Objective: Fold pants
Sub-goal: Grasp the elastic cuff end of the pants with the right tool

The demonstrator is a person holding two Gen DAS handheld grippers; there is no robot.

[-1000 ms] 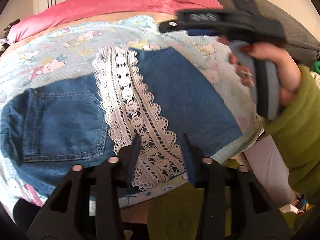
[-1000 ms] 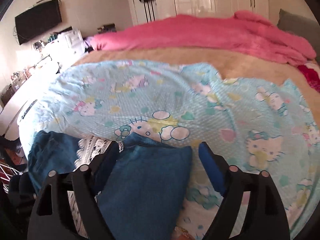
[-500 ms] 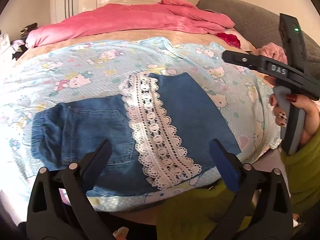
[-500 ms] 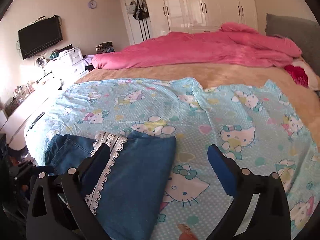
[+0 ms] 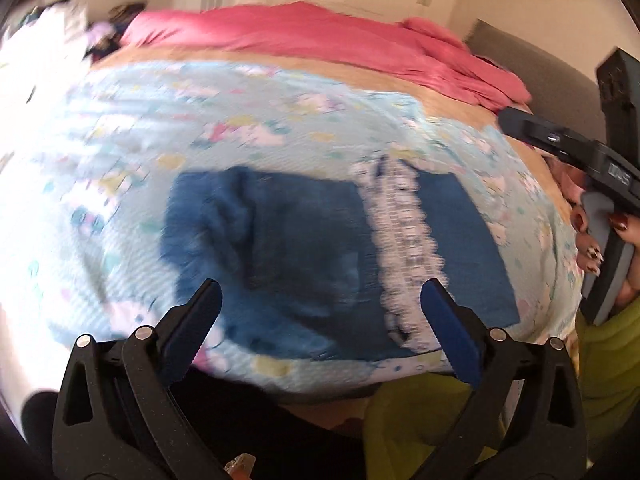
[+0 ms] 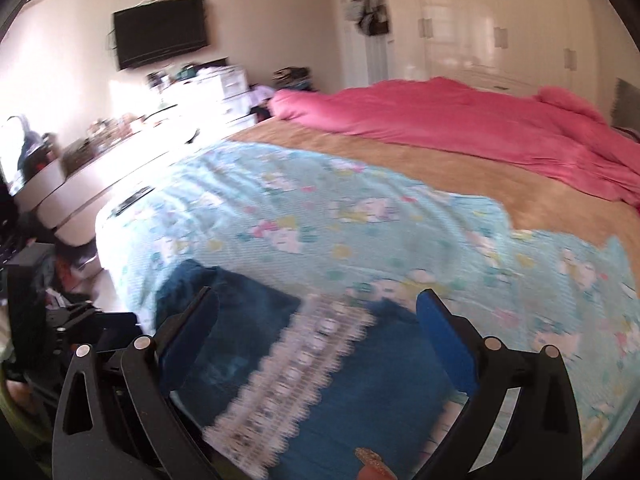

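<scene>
The blue denim pants with a white lace band (image 5: 320,256) lie folded into a compact rectangle on the pale blue cartoon-print sheet (image 5: 240,120), close to the near edge of the bed and toward its near left corner in the right wrist view. The left gripper (image 5: 320,312) stands wide with nothing between its blue pads, above the denim and clear of it; the right gripper (image 6: 316,320) is equally wide and empty, over the lace band and not touching it. Its dark body also shows at the right of the left wrist view, held in a hand (image 5: 600,240) with a green sleeve (image 5: 608,360) behind it. By my reading the step in hand is the let-go after a fold: the cloth is down and both tools are free. The next move, if another fold is wanted, calls for pinching a short end of the rectangle and carrying it across; otherwise the job looks close to done. Room is generous toward the far side, where bare sheet, a tan blanket (image 6: 400,160) and a pink duvet (image 6: 460,120) stretch away, but the near edge is just beside the pants, so any sliding is safer going inward.
</scene>
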